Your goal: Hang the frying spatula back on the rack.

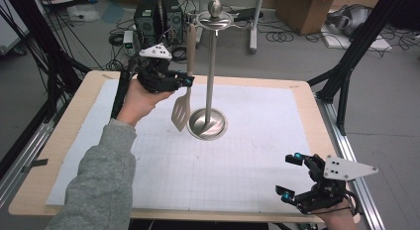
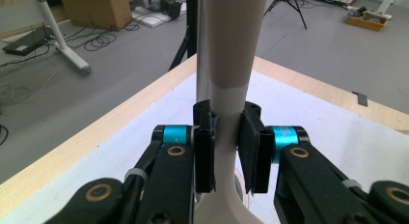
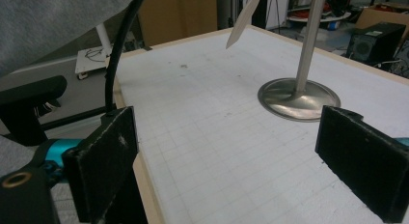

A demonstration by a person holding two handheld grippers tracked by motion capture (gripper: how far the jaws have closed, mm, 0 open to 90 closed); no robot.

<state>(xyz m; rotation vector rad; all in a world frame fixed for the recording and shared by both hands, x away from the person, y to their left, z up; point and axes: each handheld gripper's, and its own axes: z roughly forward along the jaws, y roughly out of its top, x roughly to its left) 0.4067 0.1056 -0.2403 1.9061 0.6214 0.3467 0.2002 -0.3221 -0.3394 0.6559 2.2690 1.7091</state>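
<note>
Beige-and-white spatula; silver stand; white gridded mat; black tool pads, cyan accents.

Even, bright indoor light; soft shadows; close foreground blurred in gripper views.

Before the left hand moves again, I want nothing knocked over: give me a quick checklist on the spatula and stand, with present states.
1. Left gripper clamped on the spatula handle: ok, pads press both sides.
2. Spatula upright, blade down: ok.
3. Blade clear of the stand base: ok, it sits just left of it and above the mat.
4. Handle top on or off the stand's hook: cannot tell.
5. Right gripper out of the way: ok, open at the table's near right corner.
6. Stand upright on its base: ok.
</note>
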